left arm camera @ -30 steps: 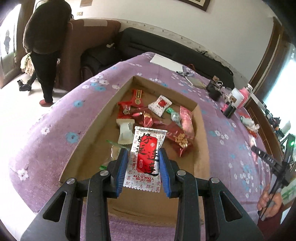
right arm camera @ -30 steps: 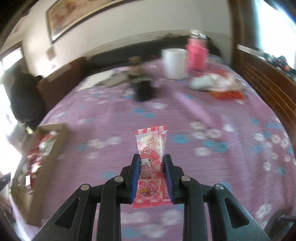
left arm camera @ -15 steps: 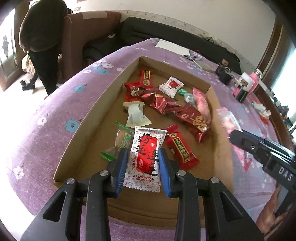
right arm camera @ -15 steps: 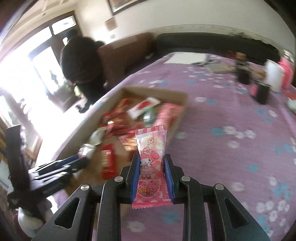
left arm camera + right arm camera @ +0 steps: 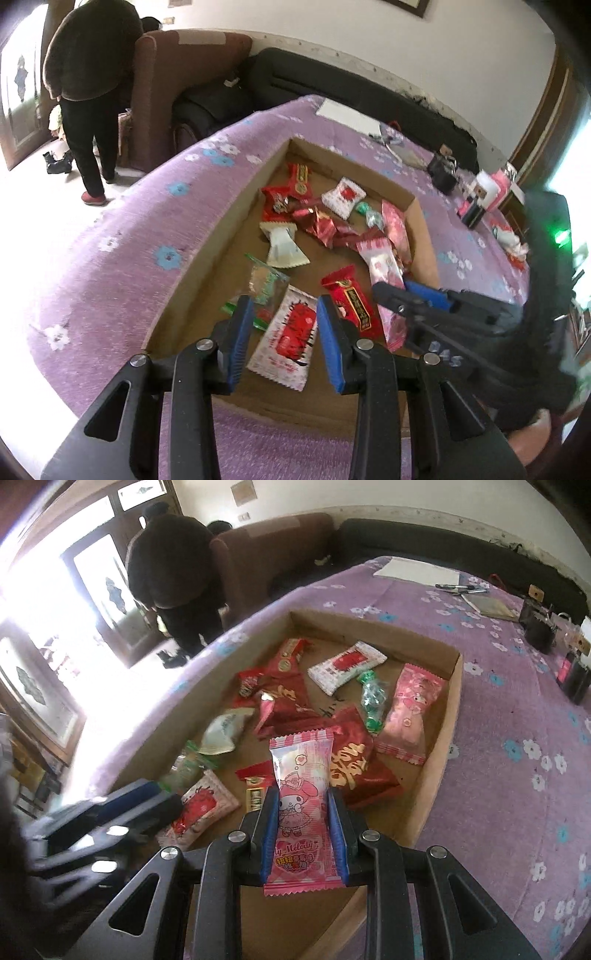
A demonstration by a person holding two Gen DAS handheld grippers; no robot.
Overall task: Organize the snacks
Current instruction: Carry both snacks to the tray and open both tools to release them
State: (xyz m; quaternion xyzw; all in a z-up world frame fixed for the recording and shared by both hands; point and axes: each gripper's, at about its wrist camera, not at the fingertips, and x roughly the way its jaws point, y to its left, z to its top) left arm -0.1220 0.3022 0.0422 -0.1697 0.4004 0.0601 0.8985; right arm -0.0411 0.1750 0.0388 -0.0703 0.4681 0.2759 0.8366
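- The left gripper (image 5: 283,334), black-armed with blue pads, hangs over the near end of the shallow brown cardboard tray (image 5: 207,254); its jaws stand spread wide with nothing between them touching the pads
- Just below that gap, the white-and-red sachet with black characters (image 5: 290,341) lies on the tray floor, apart from both pads
- The right gripper (image 5: 302,825), of the same build, has its jaws pressed in on the pink Melody candy packet (image 5: 301,805), which stands upright between the pads and juts out above and below them
- In the left wrist view the right gripper (image 5: 402,295) reaches in from the right over the tray's right side, the pink packet (image 5: 384,269) in its grip
- The tray sits on the purple floral tablecloth (image 5: 517,709) and holds a loose scatter of snacks
- Among them: a large red foil bag with gold lettering (image 5: 354,760), a second pink packet (image 5: 413,705) by the right wall, a green twist-wrapped candy (image 5: 373,701) just beside it, a white packet with a red panel (image 5: 347,666) toward the far end, and a narrow red bar (image 5: 352,299) beside the sachet
- A cream pouch (image 5: 282,245) and a clear green-printed wrapper (image 5: 264,282) lie nearer the left wall
- A person in dark clothes (image 5: 90,74) stands beyond the table by a brown armchair (image 5: 177,85)
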